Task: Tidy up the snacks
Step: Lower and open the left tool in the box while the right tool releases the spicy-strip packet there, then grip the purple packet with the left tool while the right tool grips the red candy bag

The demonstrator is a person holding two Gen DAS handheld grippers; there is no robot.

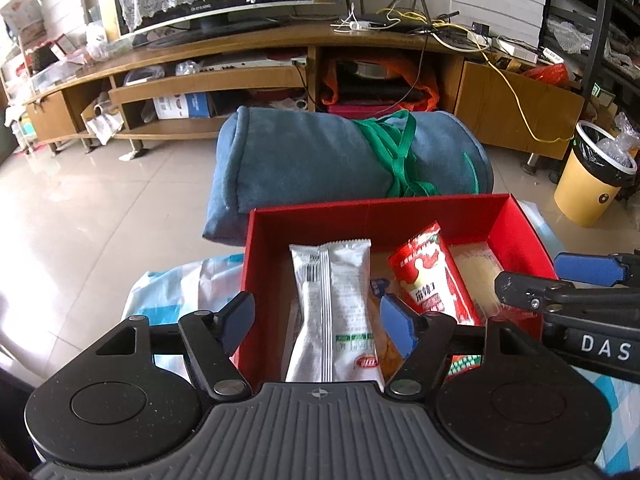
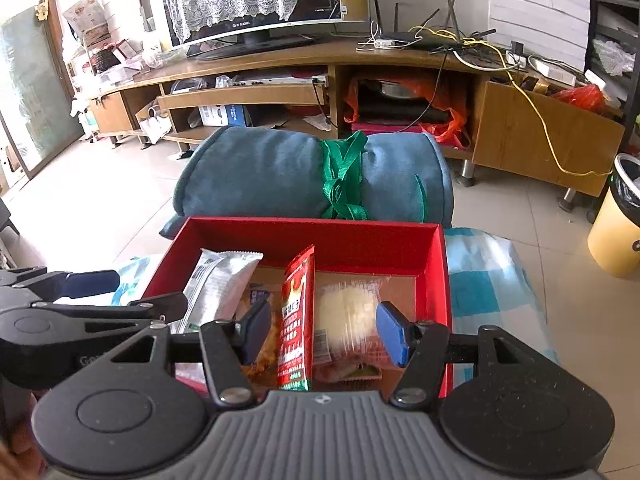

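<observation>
both tools are hanging over the open red cardboard box and neither one has anything in it. the left tool is spread about halfway, blue pads well clear of the white and silver foil snack packet that lies right below, between its fingers. the right tool is spread a bit narrower, nothing pinched, pads not touching anything. under it are the red printed snack packet, which stands on its edge, and just right of that the clear plastic wrapped pale cake.

count inside the box: four snacks that i can tell apart. one white foil packet, one red packet, one clear wrapped cake, and one orange crispy snack in a clear bag with a blue end, mostly hidden between the white and red ones. could be more under the tools, can't tell.

one box, sitting on a blue and white checked cloth. just beyond the box, ahead of both tools, is one rolled blue blanket tied with green strap. off to the right of the right tool, on the floor, is one yellow waste bin.
</observation>
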